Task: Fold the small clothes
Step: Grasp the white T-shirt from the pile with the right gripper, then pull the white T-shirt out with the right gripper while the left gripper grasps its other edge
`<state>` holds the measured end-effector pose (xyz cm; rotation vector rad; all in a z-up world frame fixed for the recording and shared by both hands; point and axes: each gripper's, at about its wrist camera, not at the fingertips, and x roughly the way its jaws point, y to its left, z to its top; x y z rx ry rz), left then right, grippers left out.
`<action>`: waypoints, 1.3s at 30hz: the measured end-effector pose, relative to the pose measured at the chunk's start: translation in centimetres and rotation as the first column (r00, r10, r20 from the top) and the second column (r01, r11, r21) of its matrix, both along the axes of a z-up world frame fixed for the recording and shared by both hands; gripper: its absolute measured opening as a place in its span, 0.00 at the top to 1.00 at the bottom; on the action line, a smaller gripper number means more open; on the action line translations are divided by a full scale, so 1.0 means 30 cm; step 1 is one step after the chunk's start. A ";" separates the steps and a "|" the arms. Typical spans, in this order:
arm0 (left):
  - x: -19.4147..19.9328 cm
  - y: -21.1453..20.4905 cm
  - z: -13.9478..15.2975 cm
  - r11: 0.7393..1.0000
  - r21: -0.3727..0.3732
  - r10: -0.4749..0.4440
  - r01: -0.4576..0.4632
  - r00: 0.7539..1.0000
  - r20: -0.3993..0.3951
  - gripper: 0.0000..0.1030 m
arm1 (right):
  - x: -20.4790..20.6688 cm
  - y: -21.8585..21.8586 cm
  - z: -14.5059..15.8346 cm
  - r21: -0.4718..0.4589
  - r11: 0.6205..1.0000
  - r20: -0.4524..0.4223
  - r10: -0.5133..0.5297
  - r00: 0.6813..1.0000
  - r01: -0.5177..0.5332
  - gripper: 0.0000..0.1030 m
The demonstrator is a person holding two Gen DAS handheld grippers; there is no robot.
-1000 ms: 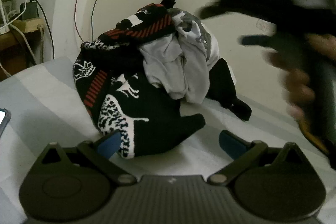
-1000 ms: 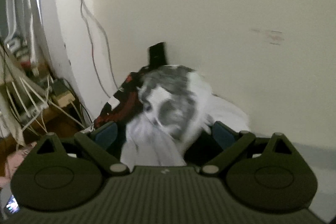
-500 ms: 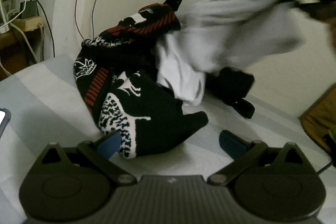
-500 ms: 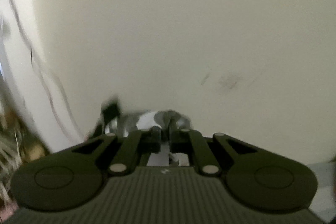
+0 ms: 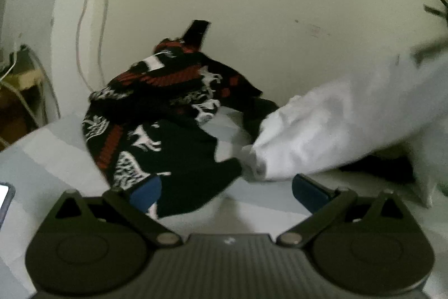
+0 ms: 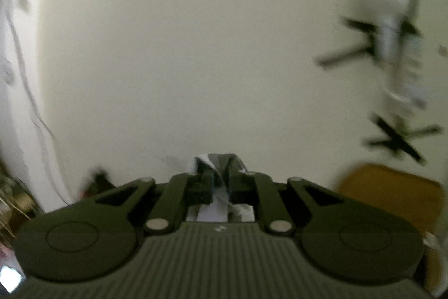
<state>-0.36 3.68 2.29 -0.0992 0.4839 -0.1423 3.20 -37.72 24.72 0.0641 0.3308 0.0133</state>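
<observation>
A heap of black clothes with red and white patterns (image 5: 168, 114) lies on the pale striped bed sheet (image 5: 50, 156) against the wall. My left gripper (image 5: 225, 188) is open and empty, low over the sheet just in front of the heap. A white garment (image 5: 344, 128) stretches from the sheet up to the right edge of the left wrist view, blurred. My right gripper (image 6: 219, 184) is shut on a fold of that white and grey garment (image 6: 217, 161), held up facing the wall.
A phone with a lit screen (image 5: 4, 198) lies at the left edge of the bed. Cables (image 5: 92, 18) hang down the wall at the left. A brown object (image 6: 392, 192) shows at the lower right of the right wrist view.
My right gripper closed on the white garment on top of the heap and pulled it off to the right. The black heap has slumped. My left gripper has stayed open.
</observation>
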 end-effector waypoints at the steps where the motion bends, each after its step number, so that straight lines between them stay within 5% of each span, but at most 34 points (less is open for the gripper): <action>1: 0.001 -0.021 0.003 1.000 0.016 -0.018 0.018 1.000 0.000 0.00 | -0.020 -0.045 -0.037 -0.037 0.999 -0.038 -0.035 0.999 0.033 0.56; 2: 0.000 -0.041 0.006 0.999 0.033 -0.036 0.036 0.999 0.001 0.00 | -0.047 -0.091 -0.071 -0.070 0.995 -0.060 -0.081 0.995 0.077 0.37; 3: -0.005 -0.066 0.010 0.997 0.057 -0.058 0.058 0.998 0.007 0.00 | -0.080 -0.136 -0.110 -0.109 0.988 -0.073 -0.122 0.990 0.113 0.32; 7: -0.027 -0.173 0.004 0.973 0.186 -0.141 0.133 0.989 0.032 0.00 | -0.207 -0.233 -0.235 -0.224 0.962 -0.075 -0.177 0.981 0.157 0.27; 15: 0.044 -0.322 -0.026 0.901 0.403 -0.188 0.158 0.982 0.035 0.00 | -0.317 -0.147 -0.519 -0.137 0.990 -0.219 -0.015 0.976 -0.016 0.20; 20: 0.163 -0.360 -0.056 0.892 0.407 -0.191 0.195 0.980 -0.052 0.05 | -0.252 -0.002 -0.573 -0.182 0.972 -0.246 0.102 0.964 -0.149 0.15; 22: 0.217 -0.356 -0.071 0.907 0.362 -0.180 0.214 0.976 -0.124 0.51 | -0.231 0.037 -0.569 -0.187 0.963 -0.240 0.145 0.960 -0.192 0.14; 24: 0.234 -0.332 -0.071 0.932 0.297 -0.170 0.209 0.974 -0.152 0.78 | -0.200 0.069 -0.580 -0.202 0.953 -0.240 0.176 0.955 -0.227 0.14; 26: 0.228 -0.298 -0.049 0.949 0.238 -0.176 0.207 0.973 -0.147 0.88 | -0.150 0.098 -0.592 -0.257 0.935 -0.247 0.183 0.952 -0.247 0.14; 28: 0.193 -0.256 -0.009 0.961 0.173 -0.196 0.215 0.973 -0.121 0.90 | -0.108 0.103 -0.636 -0.291 0.922 -0.268 0.179 0.947 -0.256 0.21; 31: 0.098 -0.173 0.077 0.966 0.067 -0.247 0.251 0.967 -0.069 0.91 | -0.056 0.101 -0.679 -0.368 0.891 -0.323 0.144 0.936 -0.264 0.95; 36: -0.168 0.020 0.207 0.948 -0.032 -0.316 0.316 0.949 0.022 0.91 | -0.194 0.088 -0.584 -0.235 0.894 -0.319 0.300 0.899 -0.382 0.96; 38: -0.281 0.100 0.233 0.940 -0.041 -0.338 0.339 0.940 0.039 0.91 | -0.287 0.066 -0.527 -0.051 0.867 -0.341 0.452 0.824 -0.496 0.96; 39: -0.324 0.144 0.237 0.933 -0.054 -0.355 0.357 0.934 0.036 0.89 | -0.339 0.053 -0.507 0.055 0.824 -0.345 0.546 0.763 -0.565 0.96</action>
